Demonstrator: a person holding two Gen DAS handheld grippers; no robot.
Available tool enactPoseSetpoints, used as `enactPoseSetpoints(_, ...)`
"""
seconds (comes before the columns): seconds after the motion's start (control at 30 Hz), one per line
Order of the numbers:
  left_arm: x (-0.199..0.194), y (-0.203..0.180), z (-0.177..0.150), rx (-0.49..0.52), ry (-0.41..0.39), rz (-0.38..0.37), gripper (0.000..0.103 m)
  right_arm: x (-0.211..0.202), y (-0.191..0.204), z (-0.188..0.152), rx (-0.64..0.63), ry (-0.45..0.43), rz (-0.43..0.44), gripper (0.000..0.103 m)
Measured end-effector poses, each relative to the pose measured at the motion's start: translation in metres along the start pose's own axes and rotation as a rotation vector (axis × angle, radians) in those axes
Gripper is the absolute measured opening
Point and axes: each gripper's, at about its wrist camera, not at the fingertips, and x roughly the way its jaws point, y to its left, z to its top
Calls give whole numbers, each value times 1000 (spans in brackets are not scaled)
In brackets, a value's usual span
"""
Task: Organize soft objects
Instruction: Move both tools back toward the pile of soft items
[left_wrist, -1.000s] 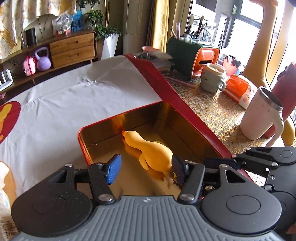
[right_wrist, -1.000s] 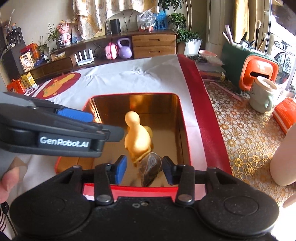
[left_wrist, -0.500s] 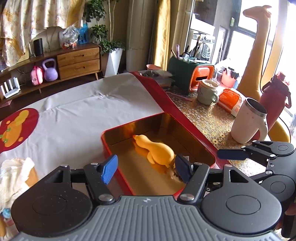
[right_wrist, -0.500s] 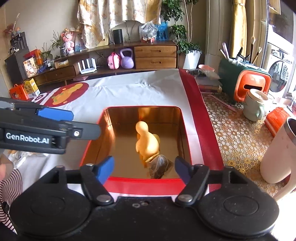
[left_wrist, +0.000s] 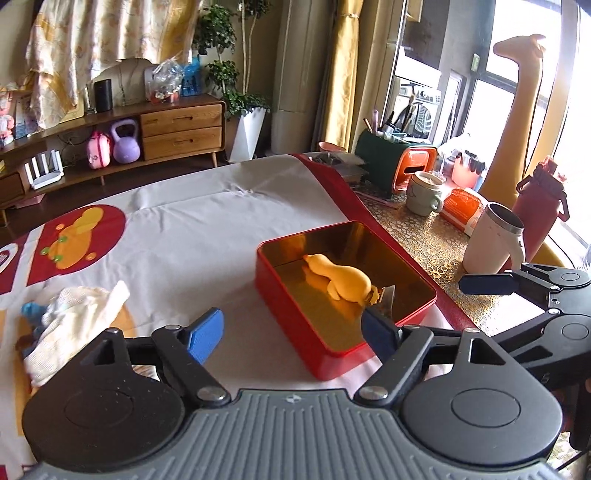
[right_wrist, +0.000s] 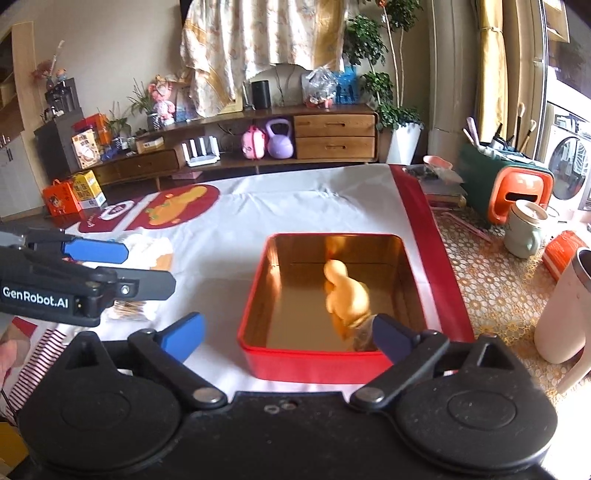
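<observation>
Left hand-held gripper and right hand-held gripper both released, jaws just been opening, nothing between them; yellow soft duck lies inside red tin on the desk. Small crumpled item at duck's tail partly hidden by a fingertip, unidentifiable; white cloth pile blurred at left.

White lettering "GenRobot.AI" stands on the black side of the left gripper, left of the red tin.
</observation>
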Motion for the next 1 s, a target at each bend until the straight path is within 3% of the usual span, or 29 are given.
enactPoseSetpoints(0.33, -43, 46, -20, -72, -26, 14, 84, -8, 47, 3, -25, -31, 72, 102)
enactPoseSetpoints(0.57, -67, 83, -36, -116, -51, 23, 101, 4, 85, 2, -52, -11, 113, 102)
enactPoseSetpoints(1.0, -76, 149, -73, -170, -37, 103, 103, 41, 122, 2, -70, 45, 141, 102)
